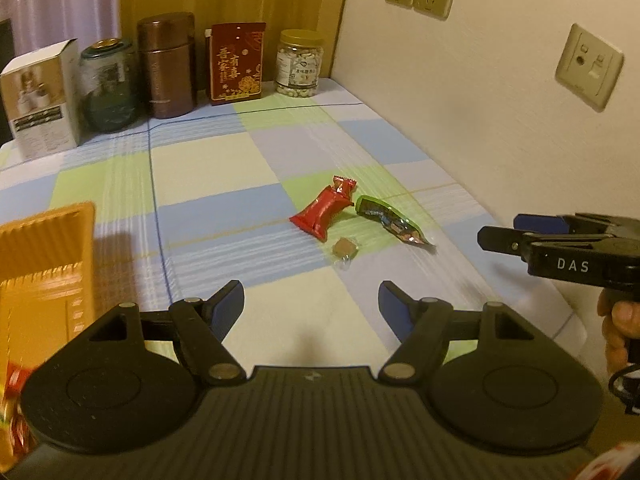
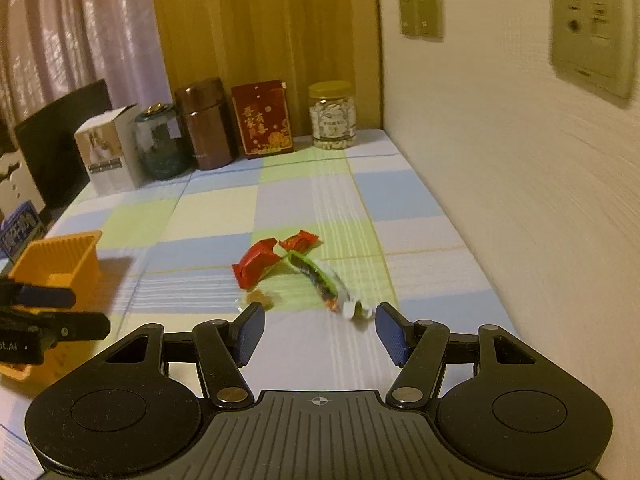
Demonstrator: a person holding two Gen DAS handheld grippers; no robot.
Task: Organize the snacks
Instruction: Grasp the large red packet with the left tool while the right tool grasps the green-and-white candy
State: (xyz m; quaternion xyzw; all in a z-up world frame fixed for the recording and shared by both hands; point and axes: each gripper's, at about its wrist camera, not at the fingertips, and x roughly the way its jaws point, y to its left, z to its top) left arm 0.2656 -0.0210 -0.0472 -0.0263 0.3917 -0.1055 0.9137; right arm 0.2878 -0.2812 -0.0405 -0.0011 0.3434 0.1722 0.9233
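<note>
Right wrist view puts the loose snacks straight ahead of my right gripper [image 2: 320, 330], just beyond its fingertips, while my left gripper [image 1: 311, 304] sits farther back from them and nearer the orange basket [image 1: 48, 248]. So I judge the right hand is the nearer one for the next pick. Both grippers are spread wide with nothing between the pads.

Largest first: one checked tablecloth [image 2: 224, 208] covers the table. Along its far edge stand five containers: one white box [image 1: 38, 100], one green glass jar [image 1: 108, 84], one brown canister [image 1: 166, 64], one red packet [image 1: 237, 62] and one nut jar [image 1: 300, 63]. One orange basket stands at my left.

Three loose snacks remain on the cloth, close together: one red wrapper [image 2: 256, 264], one green wrapper [image 2: 316, 276] whose long axis runs diagonally toward my right fingertip, and one small brown candy [image 1: 345, 249].
</note>
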